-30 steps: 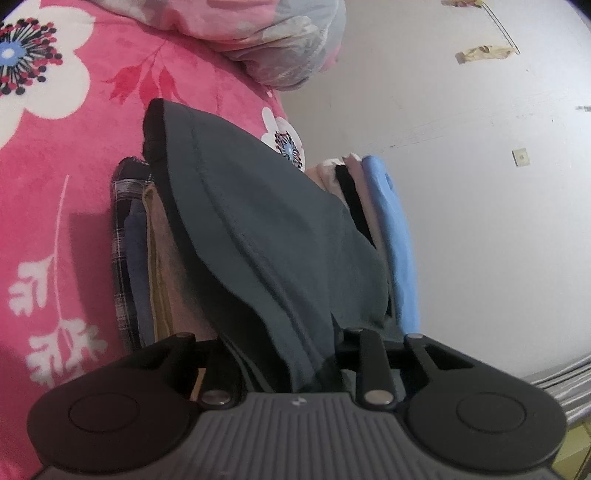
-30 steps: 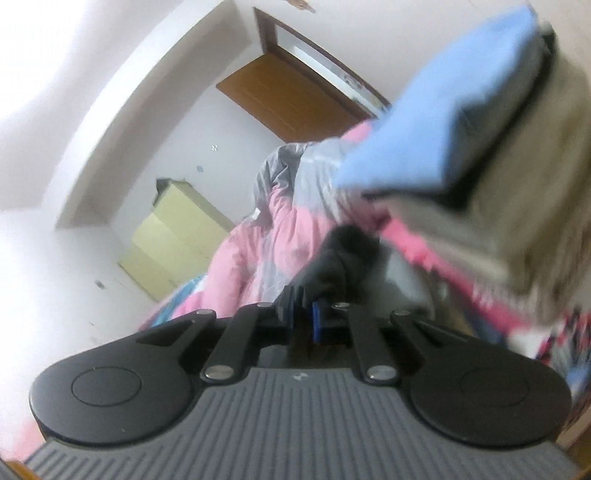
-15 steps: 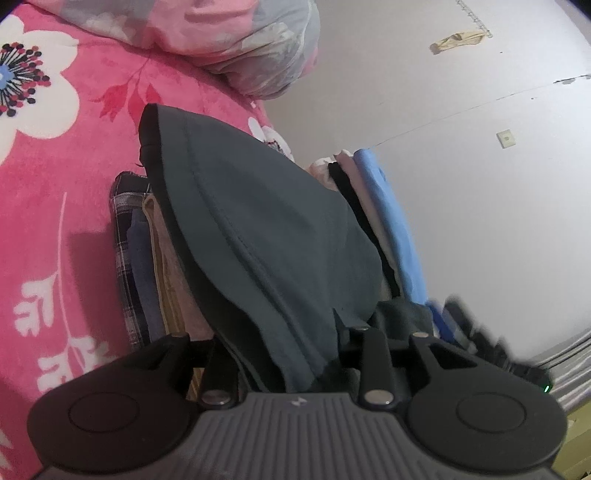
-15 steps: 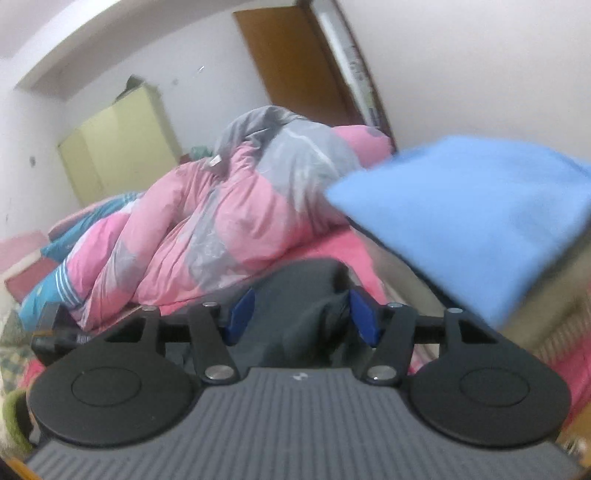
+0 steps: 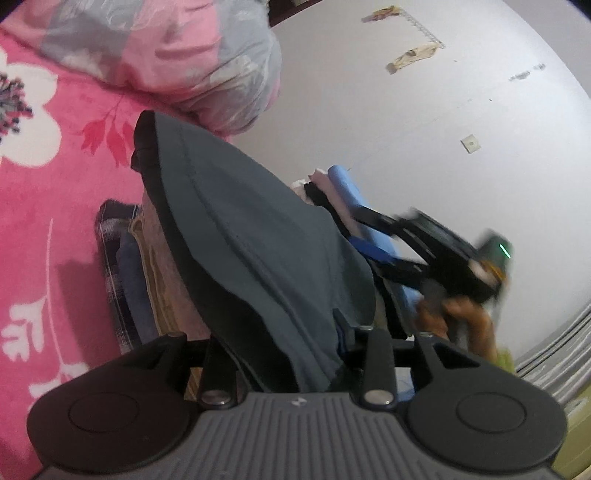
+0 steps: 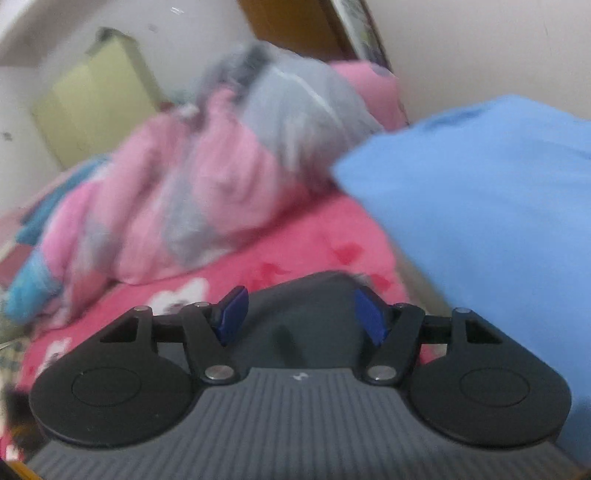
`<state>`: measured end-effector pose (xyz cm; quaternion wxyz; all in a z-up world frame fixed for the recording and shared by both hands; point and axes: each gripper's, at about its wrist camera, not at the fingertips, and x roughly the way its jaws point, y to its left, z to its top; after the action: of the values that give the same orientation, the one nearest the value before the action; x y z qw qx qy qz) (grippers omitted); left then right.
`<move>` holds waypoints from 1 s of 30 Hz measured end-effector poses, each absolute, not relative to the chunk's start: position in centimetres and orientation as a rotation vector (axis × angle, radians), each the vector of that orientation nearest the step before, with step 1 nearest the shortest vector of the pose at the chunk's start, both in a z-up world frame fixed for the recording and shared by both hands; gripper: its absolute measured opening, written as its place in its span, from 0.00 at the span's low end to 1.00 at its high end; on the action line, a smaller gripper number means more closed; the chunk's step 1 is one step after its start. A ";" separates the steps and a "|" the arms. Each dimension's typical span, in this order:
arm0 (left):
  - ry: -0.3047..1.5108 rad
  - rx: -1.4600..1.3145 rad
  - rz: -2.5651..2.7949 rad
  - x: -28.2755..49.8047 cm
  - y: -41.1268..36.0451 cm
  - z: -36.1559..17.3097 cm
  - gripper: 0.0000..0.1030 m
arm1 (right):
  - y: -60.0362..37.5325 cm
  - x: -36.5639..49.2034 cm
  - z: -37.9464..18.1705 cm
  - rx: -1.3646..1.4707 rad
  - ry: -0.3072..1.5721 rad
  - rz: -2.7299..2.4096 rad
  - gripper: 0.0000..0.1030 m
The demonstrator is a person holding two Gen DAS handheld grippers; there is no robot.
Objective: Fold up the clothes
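A dark grey garment (image 5: pixel 258 240) drapes over a stack of folded clothes (image 5: pixel 110 236) on the pink floral blanket (image 5: pixel 55 206). Its near end is bunched between the fingers of my left gripper (image 5: pixel 291 350), whose jaws are opening while the cloth still fills the gap. A second stack, topped by a light blue garment (image 5: pixel 343 181), stands to the right. My right gripper (image 5: pixel 364 230), held by a hand (image 5: pixel 461 317), hovers at that stack. In the right wrist view the right gripper (image 6: pixel 301 314) is opening wide with nothing pinched, above the dark grey garment (image 6: pixel 314 299) and beside the light blue garment (image 6: pixel 480 203).
A pink and grey quilt (image 5: pixel 184 55) is heaped at the far side of the bed, and the same quilt (image 6: pixel 221 166) fills the right wrist view. A white wall (image 5: pixel 443 147) runs along the right. A yellow-green cabinet (image 6: pixel 92 96) and a brown door (image 6: pixel 288 22) stand beyond.
The right gripper, shut on dark fabric a second ago, has let go, opened wide and swung over beside the light blue stack, entering the left wrist view. The left gripper sank and rolled slightly.
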<state>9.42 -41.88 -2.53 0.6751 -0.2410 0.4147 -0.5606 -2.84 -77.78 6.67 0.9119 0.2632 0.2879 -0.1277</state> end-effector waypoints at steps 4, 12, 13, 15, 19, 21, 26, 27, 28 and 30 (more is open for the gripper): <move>0.877 -0.510 -1.267 8.7 -42.1 -2.4 0.34 | -80.0 0.4 4.5 0.629 0.740 -0.205 0.62; 0.818 -0.462 -1.288 8.2 -42.1 -2.5 0.33 | -78.5 0.9 3.5 0.526 0.750 -0.130 0.10; 0.802 -0.449 -1.287 8.1 -42.1 -2.4 0.33 | -78.2 1.2 3.7 0.517 0.734 -0.128 0.09; 0.784 -0.427 -1.286 8.1 -42.2 -2.1 0.33 | -77.8 1.1 4.4 0.503 0.673 -0.127 0.07; 0.801 -0.428 -1.288 9.2 -42.0 -1.6 0.32 | -77.8 1.2 5.5 0.504 0.546 -0.116 0.07; 0.820 -0.437 -1.288 10.2 -42.1 -1.5 0.31 | -78.2 1.5 5.5 0.508 0.511 -0.120 0.07; 0.960 -0.491 -1.313 12.9 -43.1 -2.4 0.37 | -79.5 2.2 3.5 0.563 0.518 -0.173 0.12; 0.986 -0.504 -1.320 13.2 -43.1 -2.6 0.38 | -79.6 1.9 3.4 0.572 0.521 -0.190 0.19; 1.013 -0.517 -1.327 13.6 -43.1 -2.8 0.41 | -79.6 1.7 3.3 0.581 0.524 -0.208 0.24; 1.025 -0.532 -1.326 14.0 -42.6 -2.6 0.48 | -79.4 0.4 3.8 0.580 0.501 -0.238 0.30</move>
<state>14.00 -42.57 -2.61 0.6378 -0.2331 0.4491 -0.5806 0.35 -79.36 3.85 0.9205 0.2824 0.2438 -0.1160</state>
